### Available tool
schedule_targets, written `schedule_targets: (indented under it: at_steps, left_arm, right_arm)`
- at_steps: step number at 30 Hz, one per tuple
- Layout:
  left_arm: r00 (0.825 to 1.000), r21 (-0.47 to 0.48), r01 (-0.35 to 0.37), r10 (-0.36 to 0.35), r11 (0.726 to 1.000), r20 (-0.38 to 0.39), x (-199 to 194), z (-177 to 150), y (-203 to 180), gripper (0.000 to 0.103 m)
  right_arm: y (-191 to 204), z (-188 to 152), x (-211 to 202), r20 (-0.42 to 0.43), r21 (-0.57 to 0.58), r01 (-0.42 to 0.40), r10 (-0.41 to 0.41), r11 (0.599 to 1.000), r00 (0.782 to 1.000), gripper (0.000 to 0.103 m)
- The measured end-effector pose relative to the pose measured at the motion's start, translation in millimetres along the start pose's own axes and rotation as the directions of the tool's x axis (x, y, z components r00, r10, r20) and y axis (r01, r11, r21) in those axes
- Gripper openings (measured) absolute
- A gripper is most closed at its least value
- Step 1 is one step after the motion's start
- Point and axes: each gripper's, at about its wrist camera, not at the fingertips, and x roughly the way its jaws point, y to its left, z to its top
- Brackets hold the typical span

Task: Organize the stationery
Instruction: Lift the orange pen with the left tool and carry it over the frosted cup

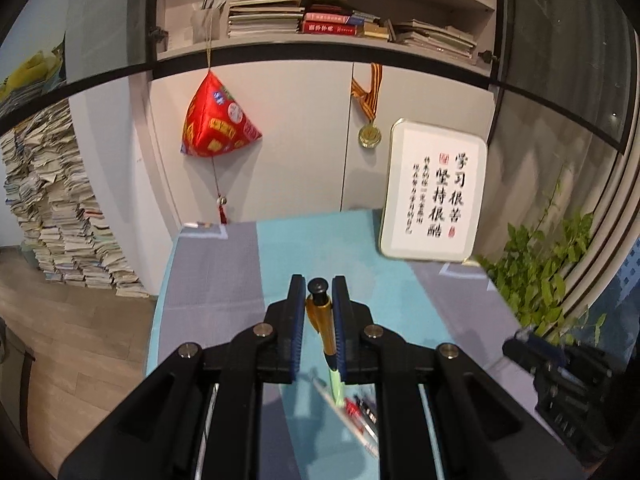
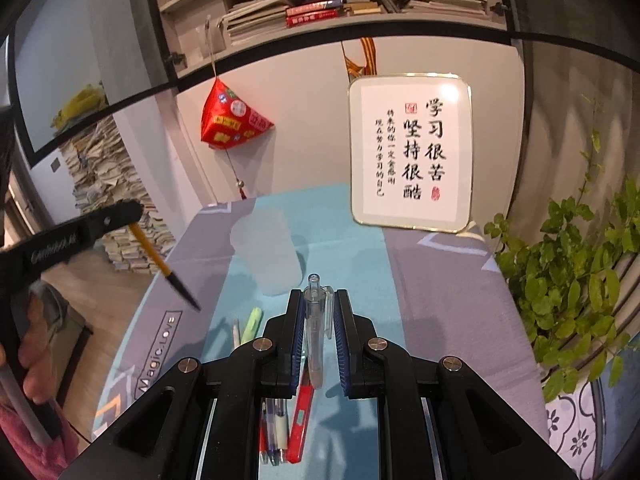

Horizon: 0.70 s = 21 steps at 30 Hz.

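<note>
My left gripper (image 1: 319,292) is shut on a gold pen (image 1: 325,326) with a black cap, held above the table. It also shows in the right wrist view (image 2: 120,210) at the left, with the gold pen (image 2: 154,254) pointing down to the right. My right gripper (image 2: 318,300) holds a clear pen (image 2: 314,334) between its pads; a small gap shows on the right side. A frosted plastic cup (image 2: 266,250) stands on the table just beyond it. A green highlighter (image 2: 251,320), a red cutter (image 2: 301,420) and several pens (image 2: 276,428) lie on the cloth below.
A framed calligraphy board (image 2: 410,152) leans on the cabinet at the table's back. A leafy plant (image 2: 576,288) stands at the right edge. A red ornament (image 2: 232,120) hangs on the cabinet. Stacked books (image 1: 60,208) stand on the floor at the left.
</note>
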Motion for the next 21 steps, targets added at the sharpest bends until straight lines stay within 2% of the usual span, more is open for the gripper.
schedule_targets:
  at_steps: [3, 10, 21]
  left_arm:
    - [0.999, 0.025, -0.021, 0.020, 0.999, 0.036, 4, 17, -6, 0.012]
    - [0.997, 0.038, -0.046, 0.043, 0.998, 0.061, 36, 45, -9, 0.012]
    - [0.998, 0.018, -0.056, 0.056, 0.998, -0.039, 96, 43, 0, 0.012]
  right_arm:
    - [-1, 2, -1, 0.005, 0.001, 0.003, -0.003, 1.000, 1.000, 0.015]
    - [-6, 5, 0, 0.005, 0.008, 0.021, -0.021, 1.000, 1.000, 0.015]
    - [-17, 8, 2, 0.005, 0.032, 0.049, -0.050, 0.998, 0.999, 0.015]
